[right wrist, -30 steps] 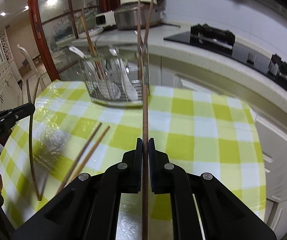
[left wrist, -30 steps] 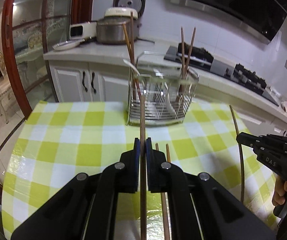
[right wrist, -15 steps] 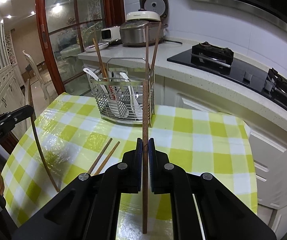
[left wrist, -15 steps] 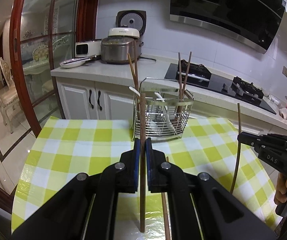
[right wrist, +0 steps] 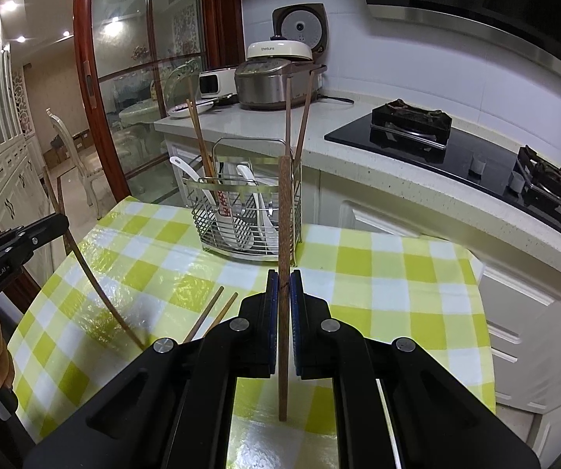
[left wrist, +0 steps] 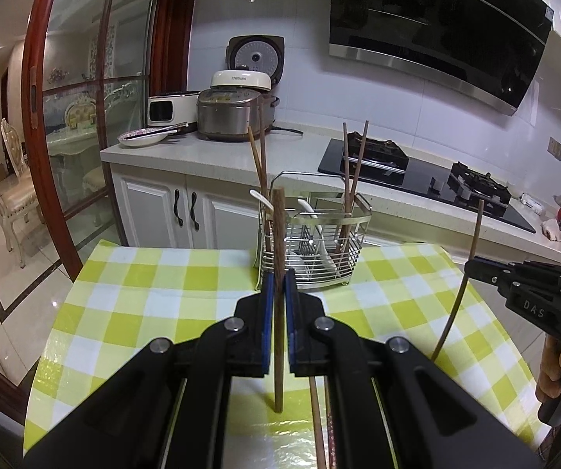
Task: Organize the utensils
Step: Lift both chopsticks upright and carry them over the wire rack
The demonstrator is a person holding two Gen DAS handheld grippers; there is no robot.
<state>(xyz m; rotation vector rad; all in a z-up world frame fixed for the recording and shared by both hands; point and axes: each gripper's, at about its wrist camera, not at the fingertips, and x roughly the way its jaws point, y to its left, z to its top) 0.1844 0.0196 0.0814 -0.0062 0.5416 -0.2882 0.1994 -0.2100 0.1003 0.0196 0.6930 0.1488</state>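
We're standing in a home kitchen: a white counter (left wrist: 210, 156) runs along the wall with a rice cooker (left wrist: 233, 117) on it, a black gas hob (left wrist: 417, 172) sits under a dark range hood (left wrist: 436, 31), and white cabinet doors (left wrist: 171, 215) line up below. Up front there's a table in a yellow-and-white checked cloth (left wrist: 143, 305), and through the red-framed glass door (left wrist: 85, 117) a dining chair (left wrist: 2, 187) shows in the next room.

Both grippers now sit higher and farther back from the wire utensil rack (left wrist: 311, 242) than a second ago. Each clamped chopstick (left wrist: 278, 312) (right wrist: 283, 285) hangs lifted above the checked tablecloth (left wrist: 143, 297).
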